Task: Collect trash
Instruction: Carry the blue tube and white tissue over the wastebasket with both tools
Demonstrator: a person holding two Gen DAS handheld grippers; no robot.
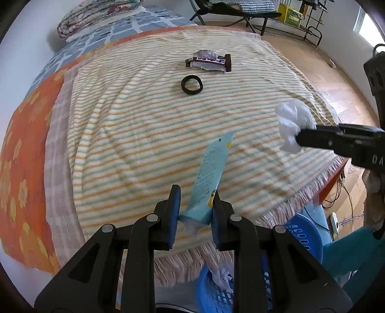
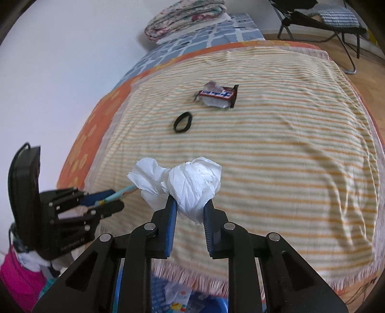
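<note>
My left gripper [image 1: 196,197] is shut on a light blue paper packet [image 1: 211,173] and holds it above the near edge of the striped blanket; it shows at the left of the right wrist view [image 2: 105,202]. My right gripper [image 2: 190,204] is shut on a crumpled white tissue [image 2: 190,183], also lifted; it shows at the right of the left wrist view [image 1: 292,125]. A torn candy bar wrapper [image 1: 209,61] [image 2: 217,95] lies far on the blanket. A black hair tie [image 1: 191,84] [image 2: 182,122] lies just in front of it.
A blue plastic basket [image 1: 300,236] [image 2: 168,296] with some trash in it stands on the floor below the bed's near edge. The striped blanket [image 1: 134,134] covers an orange bedspread. A folded quilt [image 2: 185,19] lies at the bed's far end. A folding chair [image 2: 320,21] stands behind on the wooden floor.
</note>
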